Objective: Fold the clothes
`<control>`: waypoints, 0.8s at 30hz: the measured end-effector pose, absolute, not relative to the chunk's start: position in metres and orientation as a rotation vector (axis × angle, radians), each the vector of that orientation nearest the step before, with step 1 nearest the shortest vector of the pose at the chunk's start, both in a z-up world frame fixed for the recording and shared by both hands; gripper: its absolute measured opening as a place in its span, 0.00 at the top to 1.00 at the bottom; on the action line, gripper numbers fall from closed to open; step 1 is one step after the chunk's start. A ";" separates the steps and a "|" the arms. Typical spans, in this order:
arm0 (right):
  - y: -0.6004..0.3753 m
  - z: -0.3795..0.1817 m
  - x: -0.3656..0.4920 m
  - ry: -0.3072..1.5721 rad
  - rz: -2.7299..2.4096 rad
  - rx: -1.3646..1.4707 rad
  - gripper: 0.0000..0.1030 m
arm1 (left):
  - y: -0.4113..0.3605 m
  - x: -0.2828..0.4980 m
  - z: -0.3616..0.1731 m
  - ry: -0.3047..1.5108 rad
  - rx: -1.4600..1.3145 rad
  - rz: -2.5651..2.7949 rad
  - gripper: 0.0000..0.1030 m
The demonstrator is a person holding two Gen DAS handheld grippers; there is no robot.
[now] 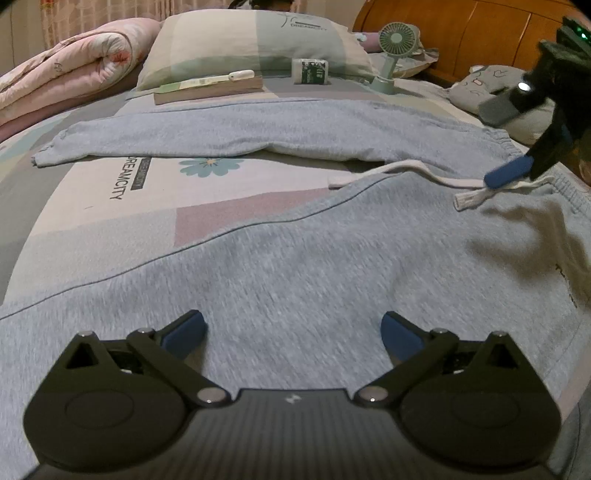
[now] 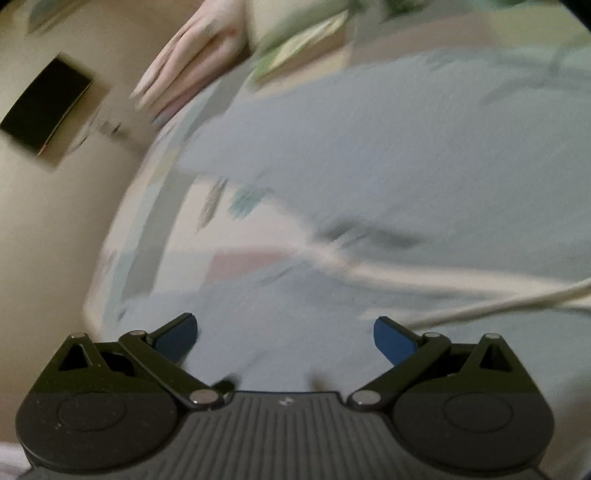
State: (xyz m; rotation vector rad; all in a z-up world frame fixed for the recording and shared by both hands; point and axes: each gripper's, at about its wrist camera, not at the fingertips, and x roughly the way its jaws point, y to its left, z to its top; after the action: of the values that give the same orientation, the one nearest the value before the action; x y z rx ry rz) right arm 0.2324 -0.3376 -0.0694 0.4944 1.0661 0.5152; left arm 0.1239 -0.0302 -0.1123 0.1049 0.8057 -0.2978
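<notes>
Grey sweatpants [image 1: 295, 258] lie spread on the bed, one leg [image 1: 207, 136] stretched to the far left, the waistband [image 1: 509, 147] at the right with white drawstrings [image 1: 417, 171] lying across it. My left gripper [image 1: 293, 334] hovers open over the near leg, nothing between its blue pads. My right gripper [image 1: 517, 147] shows at the right edge of the left wrist view, above the waistband and the drawstring. In the blurred right wrist view the right gripper [image 2: 286, 338] is open above the grey pants [image 2: 369, 147] and a drawstring [image 2: 443, 280].
A patterned bedsheet [image 1: 122, 206] covers the bed. At the far side lie a pillow [image 1: 255, 40], a book [image 1: 210, 88], a small fan [image 1: 395, 48], a white box [image 1: 310, 70], a rolled pink quilt [image 1: 66, 70] and a grey plush [image 1: 491, 88]. A wooden headboard [image 1: 461, 33] stands behind.
</notes>
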 end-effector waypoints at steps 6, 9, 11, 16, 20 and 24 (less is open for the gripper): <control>-0.377 -0.090 0.272 1.066 0.407 0.574 0.00 | -0.031 0.124 -0.113 0.808 0.107 -0.297 0.01; -0.374 -0.107 0.280 1.118 0.394 0.553 0.00 | -0.030 0.125 -0.112 0.809 0.106 -0.299 0.01; -0.368 -0.110 0.275 1.149 0.426 0.528 0.00 | -0.030 0.125 -0.112 0.808 0.107 -0.300 0.01; -0.347 -0.106 0.265 1.249 0.521 0.423 0.00 | -0.029 0.125 -0.113 0.807 0.105 -0.300 0.01; -0.336 -0.099 0.271 1.164 0.495 0.391 0.00 | -0.030 0.125 -0.113 0.807 0.105 -0.299 0.01; -0.331 -0.105 0.283 1.118 0.497 0.436 0.00 | -0.030 0.124 -0.113 0.806 0.105 -0.300 0.01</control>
State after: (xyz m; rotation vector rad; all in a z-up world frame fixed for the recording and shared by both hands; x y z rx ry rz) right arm 0.2830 -0.3310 -0.1054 0.4357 1.1178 0.4971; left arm 0.1243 -0.0298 -0.1132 0.1051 0.8063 -0.2999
